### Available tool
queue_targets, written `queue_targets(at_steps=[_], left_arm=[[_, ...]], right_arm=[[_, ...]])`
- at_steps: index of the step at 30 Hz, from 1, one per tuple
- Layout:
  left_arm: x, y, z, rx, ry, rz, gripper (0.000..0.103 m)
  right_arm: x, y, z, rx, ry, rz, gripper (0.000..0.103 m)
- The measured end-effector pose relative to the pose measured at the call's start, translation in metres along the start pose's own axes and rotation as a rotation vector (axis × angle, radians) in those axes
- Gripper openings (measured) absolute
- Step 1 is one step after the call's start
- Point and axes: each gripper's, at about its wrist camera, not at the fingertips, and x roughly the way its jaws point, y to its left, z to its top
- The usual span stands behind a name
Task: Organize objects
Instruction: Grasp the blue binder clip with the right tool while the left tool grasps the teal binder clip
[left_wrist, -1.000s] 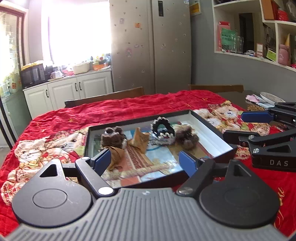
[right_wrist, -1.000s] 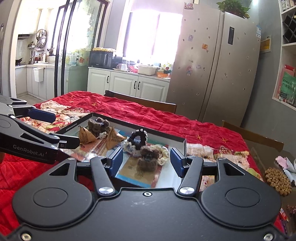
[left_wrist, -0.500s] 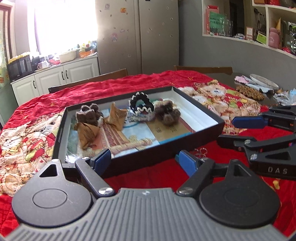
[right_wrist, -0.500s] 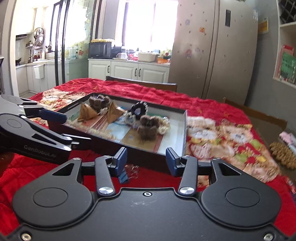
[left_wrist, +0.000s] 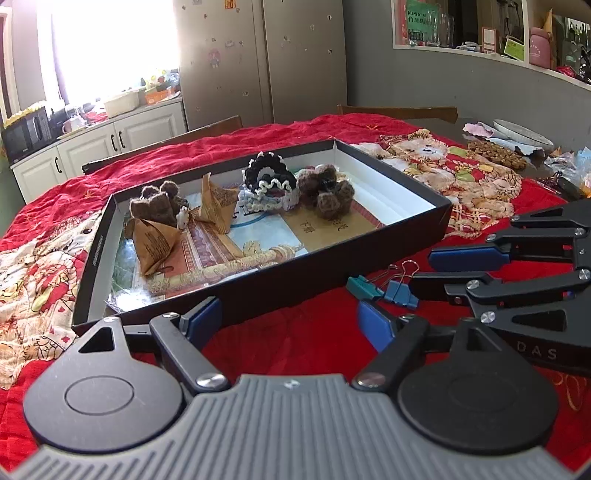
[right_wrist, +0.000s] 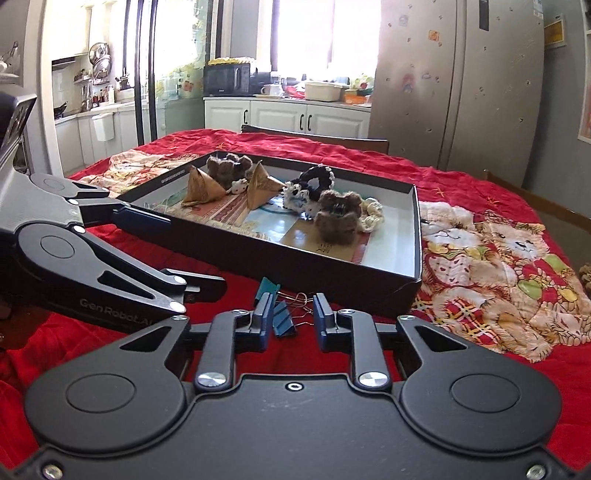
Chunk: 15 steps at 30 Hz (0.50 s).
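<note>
Right tongs (right_wrist: 291, 319) closing around the blue clip (right_wrist: 283, 322), not yet pinching; left tongs (left_wrist: 290, 321) spread wide, farther away.

tablecloth (left_wrist: 303, 339): red quilted cloth | box (left_wrist: 332, 269): matt black card | binder clips (right_wrist: 282, 321): blue metal

Window (left_wrist: 110, 48) glare blown out; fisheye edges bowed.

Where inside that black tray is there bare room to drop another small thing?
Free: the white floor by the right wall of the black tray, right of the brown fuzzy scrunchie, and the near strip over the printed sheets. Crowded: the far-left half, around the paper cones.
</note>
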Motion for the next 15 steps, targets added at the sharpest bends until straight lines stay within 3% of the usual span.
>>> queue_targets(at_steps=[15], left_arm=[[0.011, -0.004, -0.004, 0.015, 0.026, -0.054, 0.088]], right_arm=[[0.018, -0.004, 0.003, 0.015, 0.023, 0.025, 0.008]])
